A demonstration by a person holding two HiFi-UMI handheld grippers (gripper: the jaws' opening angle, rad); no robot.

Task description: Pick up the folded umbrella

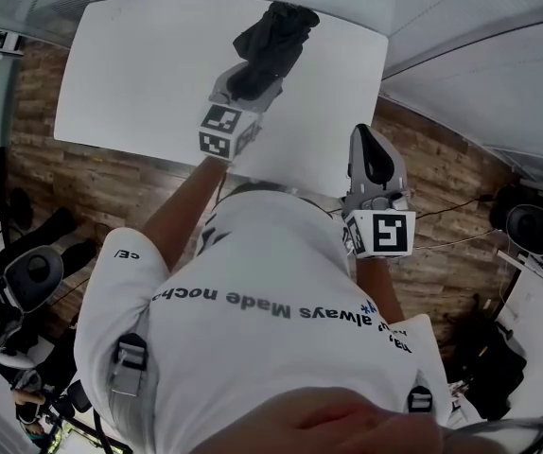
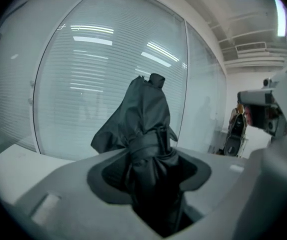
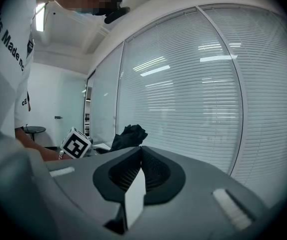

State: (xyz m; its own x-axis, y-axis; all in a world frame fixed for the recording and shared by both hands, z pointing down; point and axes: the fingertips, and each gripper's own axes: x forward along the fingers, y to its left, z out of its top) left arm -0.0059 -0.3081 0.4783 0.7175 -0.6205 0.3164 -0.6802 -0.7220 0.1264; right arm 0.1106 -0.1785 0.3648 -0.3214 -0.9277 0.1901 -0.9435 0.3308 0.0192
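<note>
Left gripper view: left tool (image 2: pixel 153 179) clamps folded umbrella (image 2: pixel 146 116), crumpled black fabric.

The grey left gripper (image 1: pixel 251 81), marker cube at its back, is held out ahead on a bare, outstretched left forearm (image 1: pixel 179 211). Its jaws are clamped on a folded black fabric umbrella (image 2: pixel 146 119). The grey right gripper (image 1: pixel 374 154) sits close beside the body on the right forearm (image 1: pixel 386 296), pointing forward, its jaws pressed together with nothing between them.

White rectangular counter (image 1: pixel 139 74) over brown wood-plank floor (image 1: pixel 82 183); glass wall, white horizontal blinds (image 3: pixel 198 84); black round equipment (image 1: pixel 527 220) at floor's right edge.
</note>
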